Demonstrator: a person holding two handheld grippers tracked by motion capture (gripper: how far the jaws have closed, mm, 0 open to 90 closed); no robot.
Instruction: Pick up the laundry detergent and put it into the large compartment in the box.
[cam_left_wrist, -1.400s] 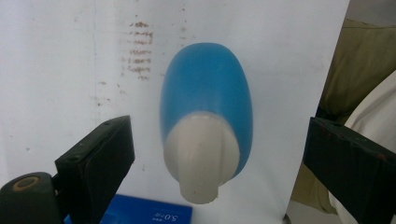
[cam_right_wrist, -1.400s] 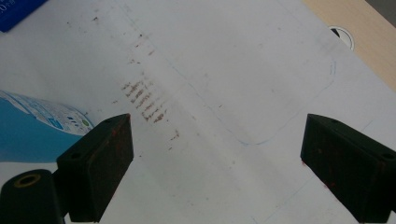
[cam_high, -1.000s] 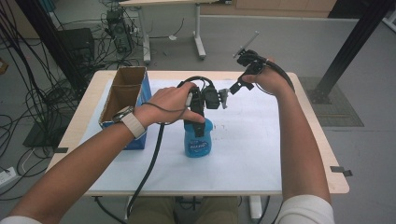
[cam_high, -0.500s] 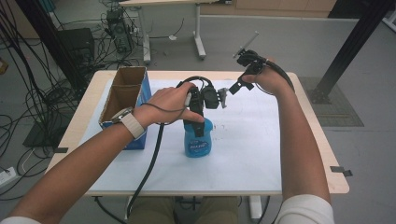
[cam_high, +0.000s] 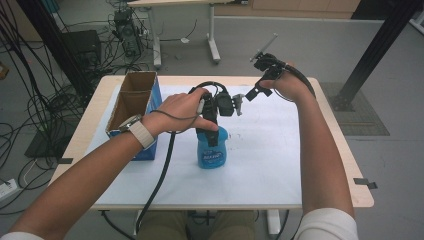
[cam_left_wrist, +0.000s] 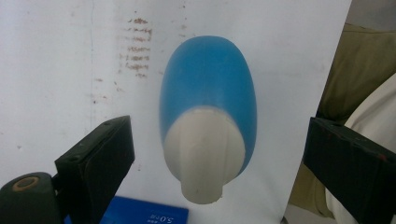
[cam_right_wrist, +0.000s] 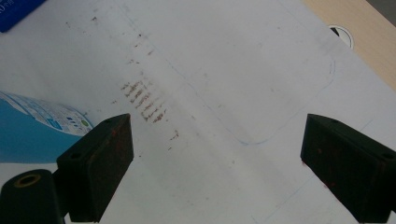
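Left claw (cam_high: 214, 131) hovering wide open over blue bottle (cam_high: 212, 152) standing mid-desk (cam_high: 260, 190), left gripper view showing white cap (cam_left_wrist: 205, 154) between untouching jaws, right claw (cam_right_wrist: 215, 154) hanging wide over bare sheet near far edge, cardboard box (cam_high: 131, 107) sitting at left edge.

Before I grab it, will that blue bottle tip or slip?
The blue bottle stands upright on a broad base, so it probably resists tipping. Its smooth, rounded plastic looks slippery; the narrower white cap likely gives the open left gripper a surer hold.
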